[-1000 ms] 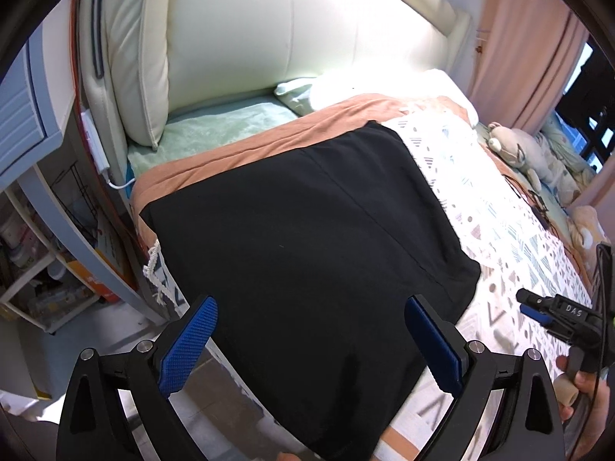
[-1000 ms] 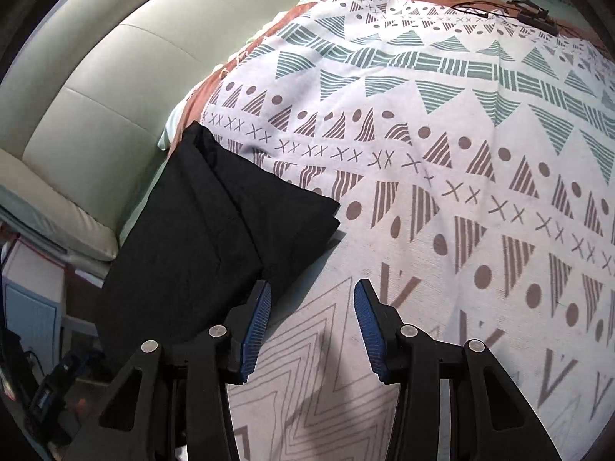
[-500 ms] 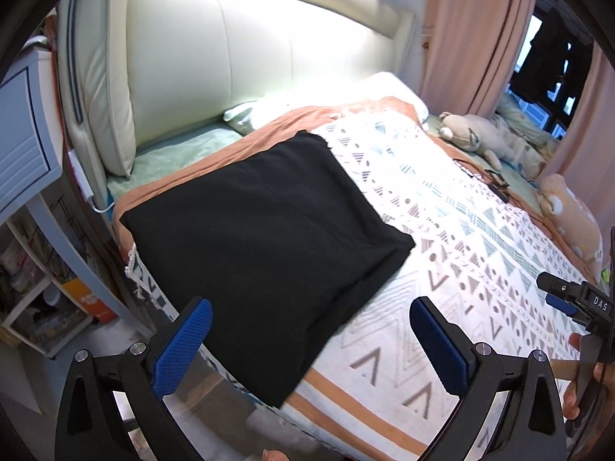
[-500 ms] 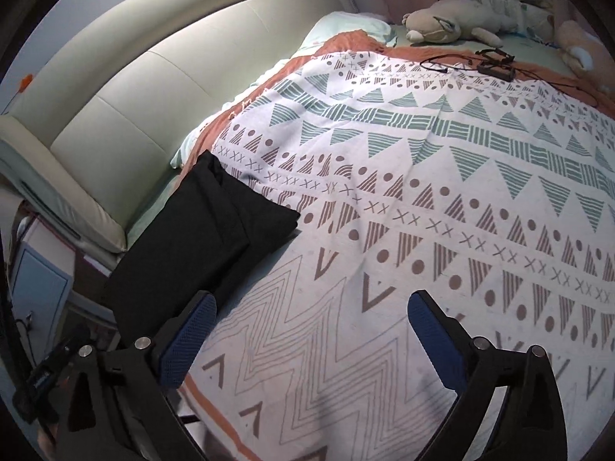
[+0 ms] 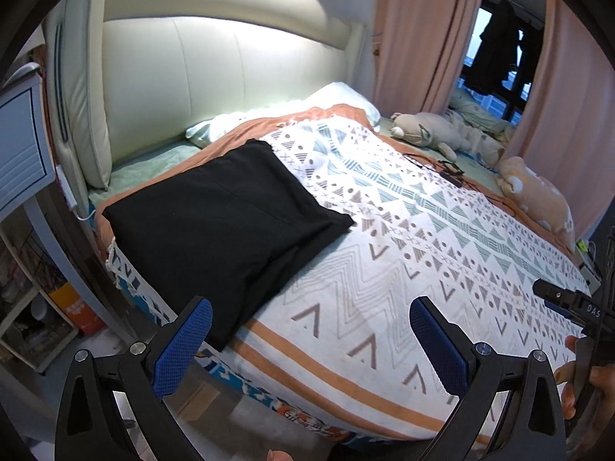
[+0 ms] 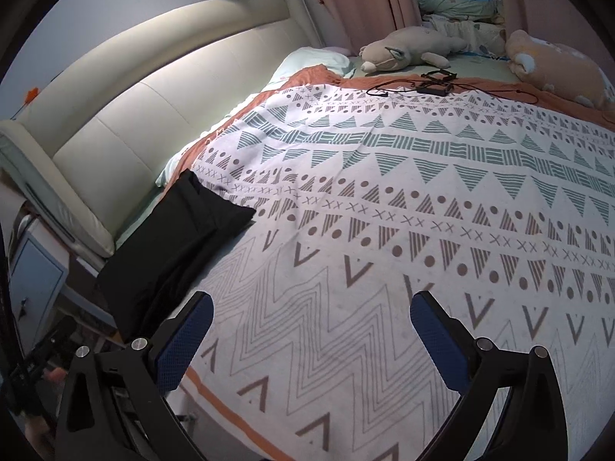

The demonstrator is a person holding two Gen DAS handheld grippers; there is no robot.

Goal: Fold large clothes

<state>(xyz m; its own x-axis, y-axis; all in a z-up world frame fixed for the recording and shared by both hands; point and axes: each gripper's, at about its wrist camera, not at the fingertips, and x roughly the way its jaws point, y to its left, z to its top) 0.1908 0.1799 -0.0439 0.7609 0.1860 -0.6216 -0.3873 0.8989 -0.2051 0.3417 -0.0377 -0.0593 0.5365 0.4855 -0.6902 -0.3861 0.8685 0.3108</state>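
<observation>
A black garment (image 5: pixel 223 223) lies folded into a flat rectangle on the near left corner of the bed, on the patterned blanket (image 5: pixel 423 253); its near edge hangs a little over the bed's side. It also shows in the right wrist view (image 6: pixel 177 246) at the left. My left gripper (image 5: pixel 307 342) is open and empty, held back above the bed's edge, apart from the garment. My right gripper (image 6: pixel 311 334) is open and empty above the blanket (image 6: pixel 384 230), to the right of the garment.
A padded cream headboard (image 5: pixel 215 69) runs along the far side. Plush toys (image 6: pixel 407 52) and a black cable with a device (image 6: pixel 434 84) lie at the far end of the bed. A blue-grey bedside cabinet (image 5: pixel 19 146) and shelves stand at the left. Pink curtains (image 5: pixel 419 38) hang behind.
Both grippers have pulled back and up from the garment, which now looks smaller and farther. The right gripper has opened wide from a narrow gap. The garment lies still.
</observation>
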